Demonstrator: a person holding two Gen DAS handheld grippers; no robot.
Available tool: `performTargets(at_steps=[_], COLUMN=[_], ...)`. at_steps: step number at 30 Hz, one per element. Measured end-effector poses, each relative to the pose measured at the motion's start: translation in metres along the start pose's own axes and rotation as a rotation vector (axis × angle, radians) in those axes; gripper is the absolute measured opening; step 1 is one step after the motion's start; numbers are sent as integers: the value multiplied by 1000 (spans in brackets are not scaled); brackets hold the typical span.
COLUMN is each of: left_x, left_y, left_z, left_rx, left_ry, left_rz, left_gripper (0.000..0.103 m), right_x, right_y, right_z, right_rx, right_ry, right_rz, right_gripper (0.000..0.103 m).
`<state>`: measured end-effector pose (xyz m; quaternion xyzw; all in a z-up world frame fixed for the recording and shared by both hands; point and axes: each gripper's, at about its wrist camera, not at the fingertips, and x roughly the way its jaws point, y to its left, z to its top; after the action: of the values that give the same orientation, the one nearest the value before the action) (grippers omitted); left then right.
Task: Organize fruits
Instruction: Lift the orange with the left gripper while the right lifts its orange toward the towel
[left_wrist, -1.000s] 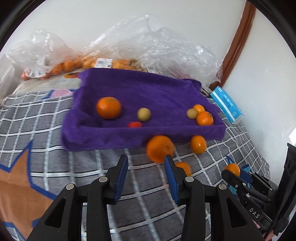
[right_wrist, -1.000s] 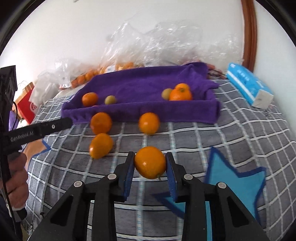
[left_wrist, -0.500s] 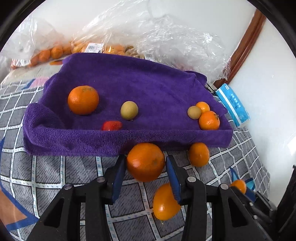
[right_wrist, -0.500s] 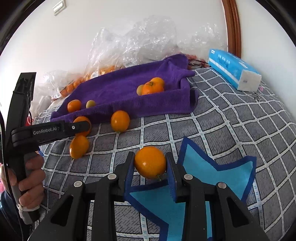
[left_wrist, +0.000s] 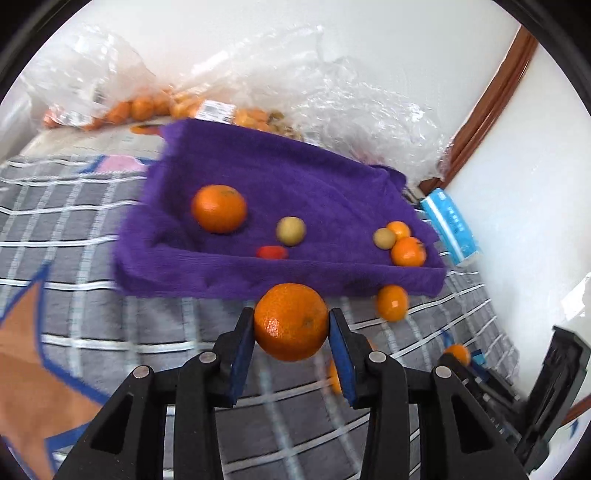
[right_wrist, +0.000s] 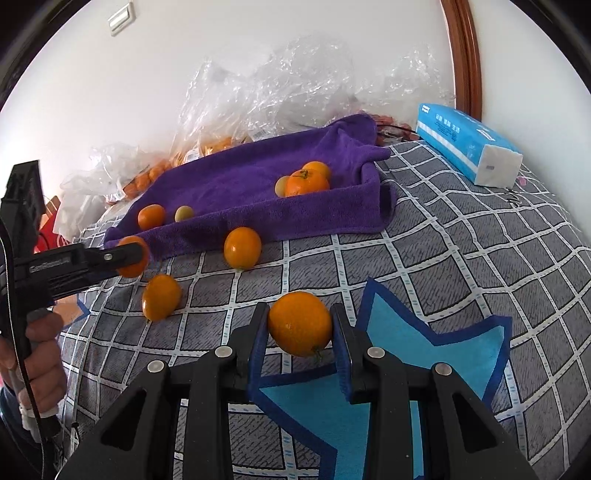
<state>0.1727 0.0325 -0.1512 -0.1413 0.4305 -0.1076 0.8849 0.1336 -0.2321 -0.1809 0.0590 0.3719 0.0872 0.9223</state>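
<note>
Purple towel (right_wrist: 240, 184): five fruits in. Left gripper (left_wrist: 291, 330) clamps an orange (left_wrist: 291, 321); right gripper (right_wrist: 300, 326) clamps a tangerine (right_wrist: 300, 323). Two loose fruits (right_wrist: 242, 247) at 10 o'clock remain.

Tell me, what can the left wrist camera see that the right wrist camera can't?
Only the left view shows the little red fruit on the purple towel. Only the right view shows the person's hand and the white wall plate. Both show the towel, the blue tissue pack, the plastic bags, and each gripper, the left gripper and the right gripper, clamping an orange.
</note>
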Motion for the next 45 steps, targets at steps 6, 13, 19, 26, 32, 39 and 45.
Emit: performTargets(at_steps=[6,13,19,26,32,39,45], left_x=[-19,-27,-34,-41,-47,-59,-69], left_y=[20,27,27,25,24,14,7], left_z=[-8,-15,-19,-21,-21,-17,-12], left_rx=[14,4,-2,9,5,45,71], left_ry=[-14,-10,-20,-22,-19,-37,-51], left_rz=[38,30,17,19,15,-31,-40], left_gripper=[37,37,37,37,37,37,37], right_x=[-2,-10,-18,-28,-36,-49,-62], right_y=[8,22,30,39,45,54,58], right_z=[-2,-5,-2,0,4,10,15], right_rx=[-3,-2,-7,-7,4,12,42], right_ry=[6,-4,-21,-49,-57,-78,-127], right_rz=[-39,-40,-55,-44,-39,-63,-46], right_gripper=[33,33,33,33,33,33,33])
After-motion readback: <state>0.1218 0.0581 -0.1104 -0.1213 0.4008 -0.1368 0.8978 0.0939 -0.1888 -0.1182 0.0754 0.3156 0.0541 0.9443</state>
